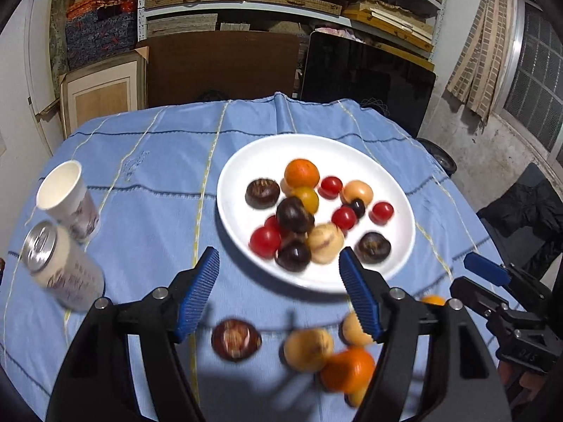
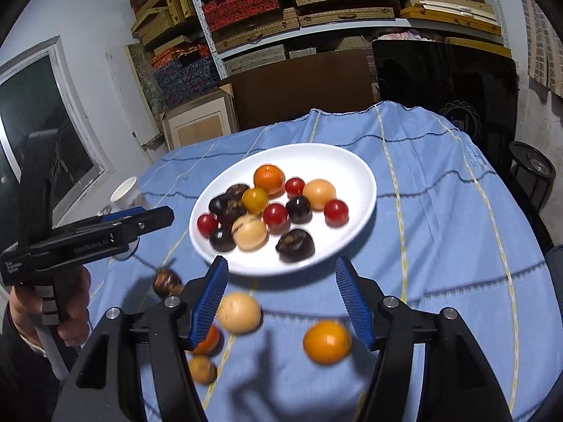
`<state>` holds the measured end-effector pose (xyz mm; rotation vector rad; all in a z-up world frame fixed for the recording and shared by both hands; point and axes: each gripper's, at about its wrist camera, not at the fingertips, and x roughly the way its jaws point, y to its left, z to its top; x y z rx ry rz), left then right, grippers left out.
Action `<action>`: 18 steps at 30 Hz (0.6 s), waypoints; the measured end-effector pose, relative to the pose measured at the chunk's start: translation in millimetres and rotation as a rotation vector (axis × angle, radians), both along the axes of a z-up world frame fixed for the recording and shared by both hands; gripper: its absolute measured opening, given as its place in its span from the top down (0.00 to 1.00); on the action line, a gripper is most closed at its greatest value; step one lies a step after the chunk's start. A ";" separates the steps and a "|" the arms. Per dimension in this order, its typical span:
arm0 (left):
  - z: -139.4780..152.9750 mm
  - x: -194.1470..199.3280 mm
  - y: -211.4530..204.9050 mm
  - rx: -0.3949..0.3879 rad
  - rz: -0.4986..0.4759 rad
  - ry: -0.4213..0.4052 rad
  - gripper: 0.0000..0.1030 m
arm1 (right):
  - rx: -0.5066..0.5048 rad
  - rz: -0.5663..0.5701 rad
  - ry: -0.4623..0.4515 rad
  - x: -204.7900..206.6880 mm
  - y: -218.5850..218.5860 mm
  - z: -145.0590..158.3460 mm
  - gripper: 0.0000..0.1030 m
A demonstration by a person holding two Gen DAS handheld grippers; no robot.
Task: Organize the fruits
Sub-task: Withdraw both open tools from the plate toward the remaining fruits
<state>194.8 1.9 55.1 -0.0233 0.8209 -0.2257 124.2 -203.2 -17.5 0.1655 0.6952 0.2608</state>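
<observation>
A: Most fruit sits piled on the plate (image 1: 397,246); loose fruits (image 1: 308,350) lie on the table (image 1: 147,211) just before it, so they're what's left.

B: Your left hand-held gripper (image 1: 278,288) and right hand-held gripper (image 2: 279,295) both gape wide, empty, angled down over the strays.

A: Can (image 1: 63,267) and cup (image 1: 67,200) stand off left, clear.

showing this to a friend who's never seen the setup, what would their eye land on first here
First the white plate in the middle of the blue tablecloth, heaped with red, orange, tan and dark brown fruit. Next, the loose fruit scattered on the cloth in front of the plate, such as an orange one and a tan one. Last, the blue-padded right tongs open above them.
</observation>
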 end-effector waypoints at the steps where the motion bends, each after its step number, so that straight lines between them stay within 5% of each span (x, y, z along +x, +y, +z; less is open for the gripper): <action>1: -0.2 -8.8 0.4 0.004 -0.002 -0.004 0.32 | 0.001 0.000 0.003 -3.4 0.1 -1.0 0.37; 18: -22.0 -72.7 9.4 0.047 0.025 0.022 0.27 | -0.062 0.107 0.069 -49.1 51.2 -34.4 0.37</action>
